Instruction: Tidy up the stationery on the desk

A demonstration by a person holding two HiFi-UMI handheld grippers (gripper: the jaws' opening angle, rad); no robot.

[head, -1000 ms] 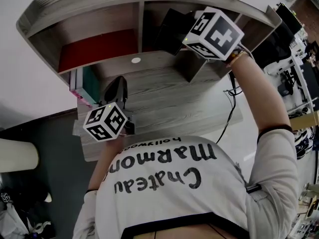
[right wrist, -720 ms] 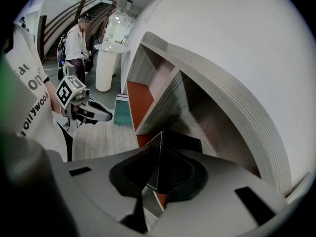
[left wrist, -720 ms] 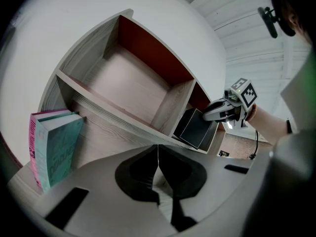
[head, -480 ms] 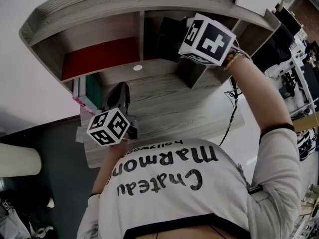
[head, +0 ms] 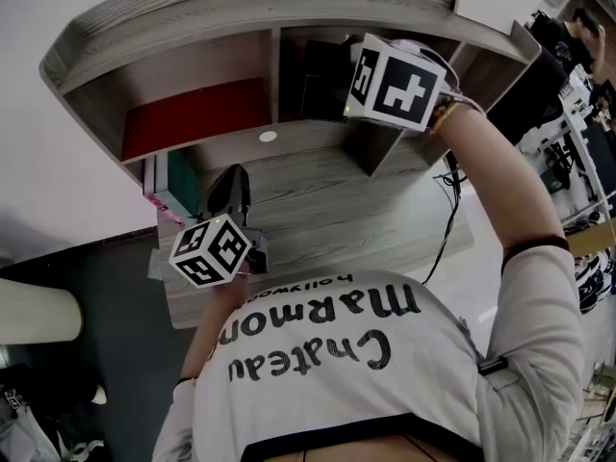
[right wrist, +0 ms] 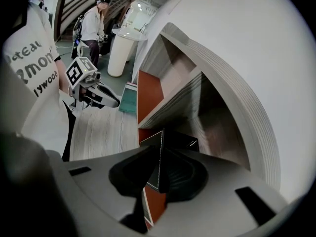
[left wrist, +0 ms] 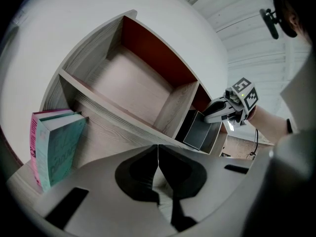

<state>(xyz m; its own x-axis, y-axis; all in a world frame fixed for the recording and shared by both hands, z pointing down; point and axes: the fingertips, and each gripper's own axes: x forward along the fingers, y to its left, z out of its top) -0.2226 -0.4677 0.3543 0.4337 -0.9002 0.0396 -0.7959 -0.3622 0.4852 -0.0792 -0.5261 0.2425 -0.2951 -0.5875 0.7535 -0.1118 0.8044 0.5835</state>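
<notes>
Black box (left wrist: 200, 132) pinched at edge by right tool (right wrist: 159, 156), jaws just loosening a bit; box in shelf (left wrist: 148, 90) slot ahead of tool; left tool (left wrist: 158, 157) closed tight, empty, books (left wrist: 59, 149) to its left.

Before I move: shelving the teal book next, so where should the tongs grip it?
Likely its front upright edge, coming from the open desk side, pinched across its thickness: the teal book stands upright, a pink book against its far cover.

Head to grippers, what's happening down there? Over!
Left gripper shut, empty. Right gripper clamps black box wall inside shelf cubby, jaws just opening a little. Nothing seen blocking.
</notes>
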